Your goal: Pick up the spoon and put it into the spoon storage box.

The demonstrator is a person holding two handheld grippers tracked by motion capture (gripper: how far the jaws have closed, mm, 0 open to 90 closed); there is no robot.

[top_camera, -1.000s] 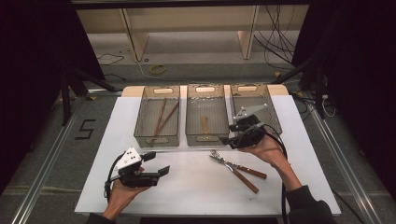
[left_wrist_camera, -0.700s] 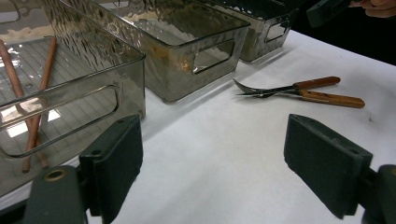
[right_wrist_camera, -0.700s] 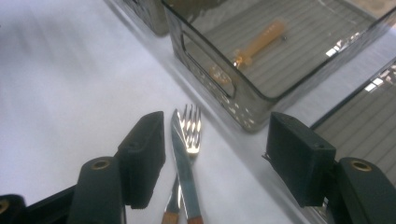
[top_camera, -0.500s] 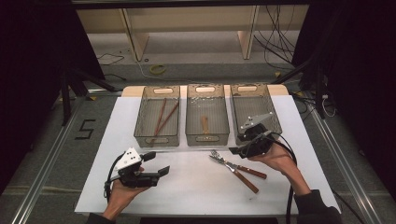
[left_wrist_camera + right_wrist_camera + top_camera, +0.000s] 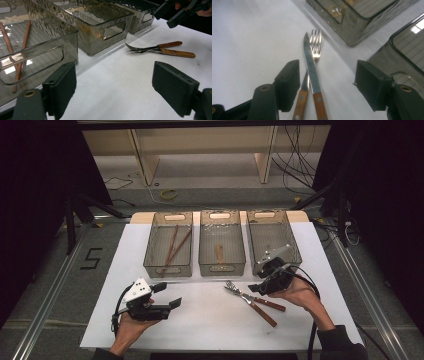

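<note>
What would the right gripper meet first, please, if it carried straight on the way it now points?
Most likely the knife, lying across the fork on the table between the right gripper's open jaws.

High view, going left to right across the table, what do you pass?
Left gripper → bin with chopsticks → middle bin → fork and knife → right gripper, its jaws open over the two handles, in front of the right bin.
</note>
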